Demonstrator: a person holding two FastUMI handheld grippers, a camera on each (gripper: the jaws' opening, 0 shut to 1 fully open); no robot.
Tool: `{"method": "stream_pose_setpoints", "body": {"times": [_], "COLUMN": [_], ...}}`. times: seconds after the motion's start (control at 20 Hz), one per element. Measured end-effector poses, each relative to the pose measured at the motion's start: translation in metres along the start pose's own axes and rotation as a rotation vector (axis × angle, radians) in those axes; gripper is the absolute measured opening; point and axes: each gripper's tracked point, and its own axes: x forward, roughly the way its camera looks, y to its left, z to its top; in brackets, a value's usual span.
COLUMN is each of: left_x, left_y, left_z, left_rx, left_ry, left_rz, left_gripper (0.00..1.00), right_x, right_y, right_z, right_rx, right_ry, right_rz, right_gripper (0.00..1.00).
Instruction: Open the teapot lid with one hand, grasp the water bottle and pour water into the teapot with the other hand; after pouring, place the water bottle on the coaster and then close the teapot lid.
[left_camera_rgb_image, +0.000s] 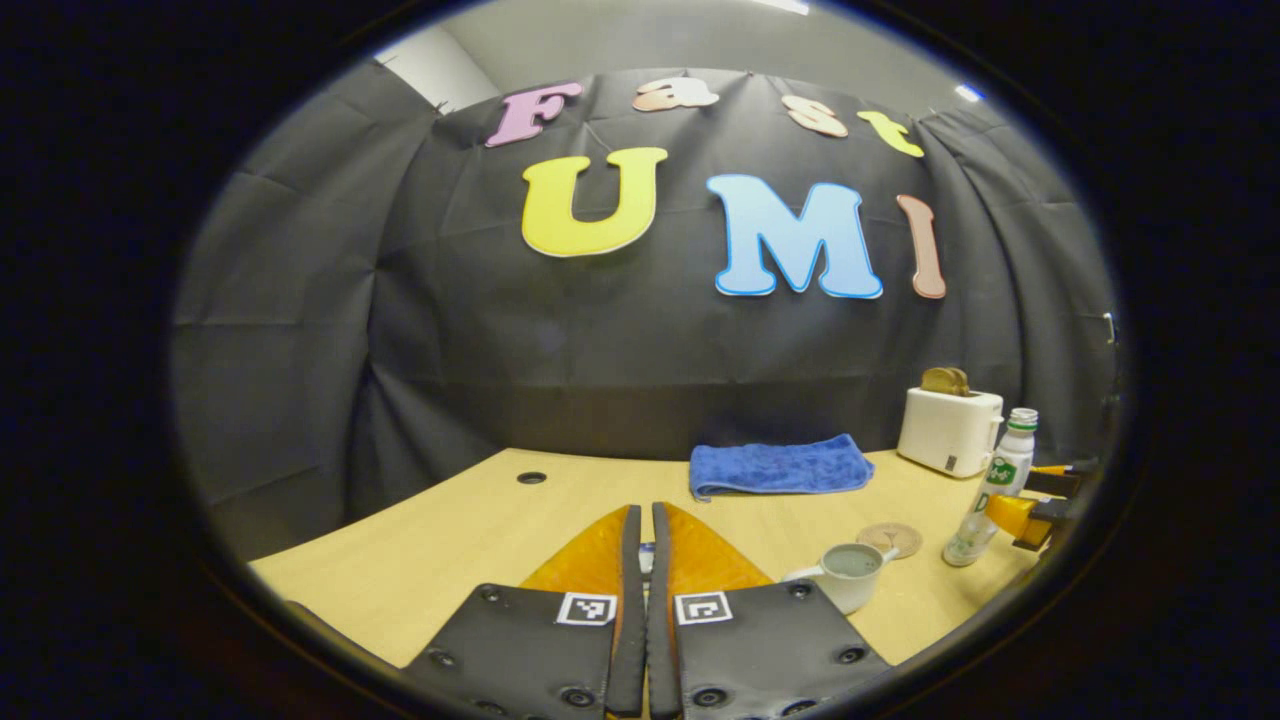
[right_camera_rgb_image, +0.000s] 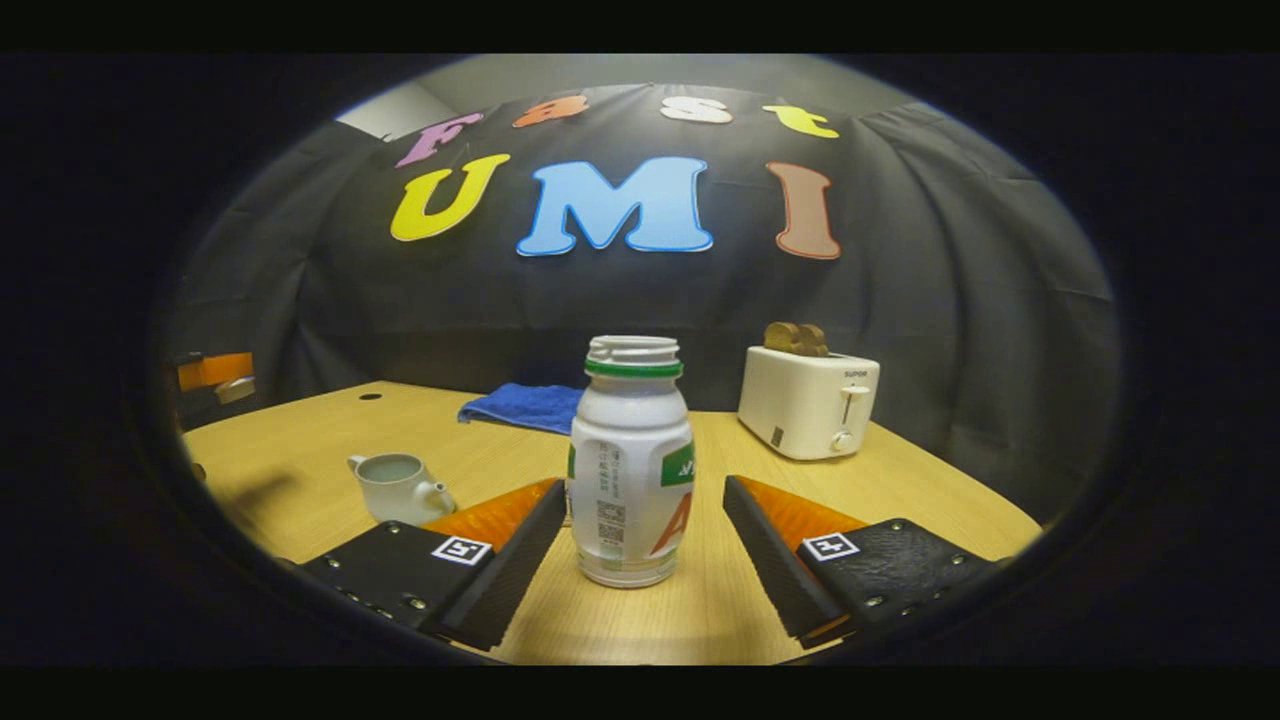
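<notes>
The white teapot (left_camera_rgb_image: 850, 575) stands lidless near me on the wooden table, its grey inside showing; it sits at the left as teapot (right_camera_rgb_image: 395, 485). My left gripper (left_camera_rgb_image: 645, 515) is shut above the table, with a pale sliver of the teapot lid (left_camera_rgb_image: 648, 558) pinched between its fingers. The white water bottle (right_camera_rgb_image: 630, 470) with a green neck ring stands upright on the table. My right gripper (right_camera_rgb_image: 642, 488) is open, one finger on each side of the bottle, not touching. The bottle (left_camera_rgb_image: 990, 490) stands just right of the bare round coaster (left_camera_rgb_image: 890, 538).
A folded blue towel (left_camera_rgb_image: 780, 465) lies at the back of the table (left_camera_rgb_image: 440, 540). A white toaster (right_camera_rgb_image: 808, 400) holding toast stands at the back right. A cable hole (left_camera_rgb_image: 531, 477) sits at the far left.
</notes>
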Motion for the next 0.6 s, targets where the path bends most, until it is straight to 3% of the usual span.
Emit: {"method": "stream_pose_setpoints", "body": {"times": [0.15,0.3,0.45,0.6], "left_x": [-0.003,-0.005,-0.006,-0.005], "left_y": [0.007,0.011,0.014,0.015], "left_z": [-0.005,-0.009,-0.014,-0.017], "left_rx": [-0.003,-0.001,-0.005,-0.014], "left_ry": [0.008,0.016,0.022,0.03], "left_rz": [0.01,0.013,0.014,0.012], "left_gripper": [0.11,0.07,0.11,0.07], "right_x": [0.008,0.013,0.017,0.016], "right_y": [0.002,0.001,0.004,0.002], "right_z": [-0.007,-0.014,-0.02,-0.017], "right_rx": [0.023,0.03,0.028,0.021], "right_ry": [0.022,0.044,0.07,0.076], "right_rz": [0.016,0.018,0.022,0.01], "right_gripper": [0.94,0.92,0.79,0.75]}}
